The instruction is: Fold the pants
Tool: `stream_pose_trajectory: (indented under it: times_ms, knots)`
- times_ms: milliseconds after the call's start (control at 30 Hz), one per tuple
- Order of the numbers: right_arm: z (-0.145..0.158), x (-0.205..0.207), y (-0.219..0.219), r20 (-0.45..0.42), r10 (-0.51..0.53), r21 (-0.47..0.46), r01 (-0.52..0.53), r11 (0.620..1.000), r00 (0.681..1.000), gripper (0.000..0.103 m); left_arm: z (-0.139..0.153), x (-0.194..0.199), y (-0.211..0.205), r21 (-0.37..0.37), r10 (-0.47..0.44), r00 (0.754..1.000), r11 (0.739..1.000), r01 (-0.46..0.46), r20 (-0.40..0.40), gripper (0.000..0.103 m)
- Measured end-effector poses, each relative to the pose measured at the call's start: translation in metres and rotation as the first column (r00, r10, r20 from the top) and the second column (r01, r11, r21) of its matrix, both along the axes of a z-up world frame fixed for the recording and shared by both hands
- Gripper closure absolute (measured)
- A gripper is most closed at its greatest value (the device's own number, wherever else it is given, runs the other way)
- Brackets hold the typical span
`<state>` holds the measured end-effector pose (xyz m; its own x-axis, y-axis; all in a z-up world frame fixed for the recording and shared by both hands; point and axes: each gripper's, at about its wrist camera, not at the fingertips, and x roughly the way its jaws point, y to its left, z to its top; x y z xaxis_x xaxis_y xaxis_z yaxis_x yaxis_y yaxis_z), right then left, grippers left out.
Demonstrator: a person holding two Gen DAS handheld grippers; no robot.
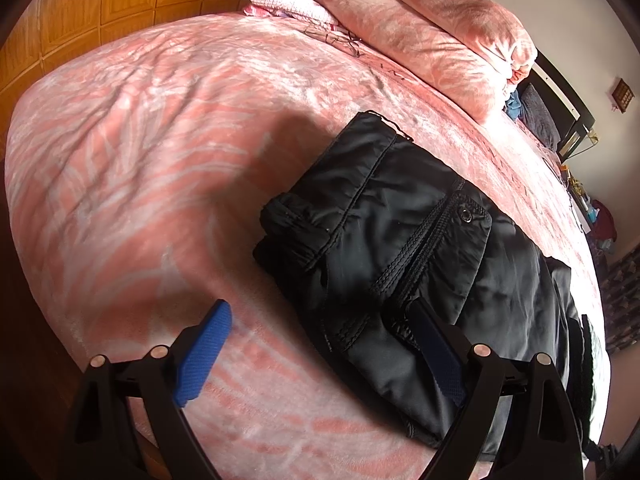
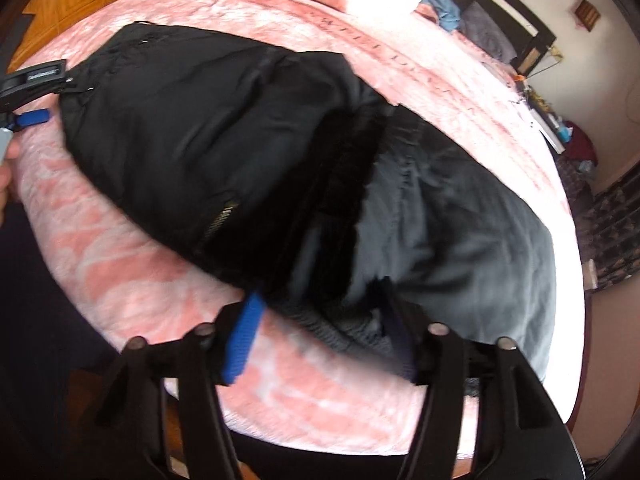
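Black pants [image 1: 400,248] lie folded on a pink patterned bed cover [image 1: 140,160], their zip and snap button facing up. My left gripper [image 1: 320,356] is open wide at the fold's near left corner, one blue pad over the cover and the other over the black cloth. In the right wrist view the pants [image 2: 220,132] show a grey inner side [image 2: 460,220] at their right end. My right gripper [image 2: 320,338] is open low over the near edge, with grey cloth between the fingers and a gap at the left pad. The left gripper [image 2: 36,118] shows at the far left.
Folded pink bedding [image 1: 440,40] is stacked at the head of the bed. A wooden wardrobe [image 1: 100,8] stands beyond the bed's far side. A dark headboard [image 1: 568,116] and cluttered shelves [image 2: 560,132] are on the right. A hand [image 2: 8,172] holds the left gripper.
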<state>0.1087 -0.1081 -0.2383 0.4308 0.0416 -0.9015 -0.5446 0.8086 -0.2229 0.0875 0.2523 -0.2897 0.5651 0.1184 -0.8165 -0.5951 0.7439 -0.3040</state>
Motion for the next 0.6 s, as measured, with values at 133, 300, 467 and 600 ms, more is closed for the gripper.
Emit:
stream_pose_trajectory:
  times_ms: [133,300,467,600]
  knots:
    - [0.02,0.016,-0.025,-0.109,-0.087,0.167,0.105,0.98,0.99,0.046,0.0,-0.003,0.002,-0.013,0.005,1.0,1.0,-0.004,0.015,0.012]
    - [0.029,0.043,-0.033,-0.15,-0.186,0.187,0.213,0.959,0.971,0.049,0.001,-0.003,0.001,-0.011,0.0,1.0,1.0,0.0,0.029,0.012]
    - [0.016,0.062,-0.03,-0.206,-0.236,0.135,0.266,0.954,0.95,0.067,0.001,-0.004,0.003,-0.026,0.004,0.999,1.0,-0.003,0.038,0.012]
    - [0.019,0.066,-0.036,-0.247,-0.257,0.182,0.306,0.935,0.934,0.1,0.0,-0.005,0.006,-0.042,0.009,0.999,0.999,-0.006,0.048,0.012]
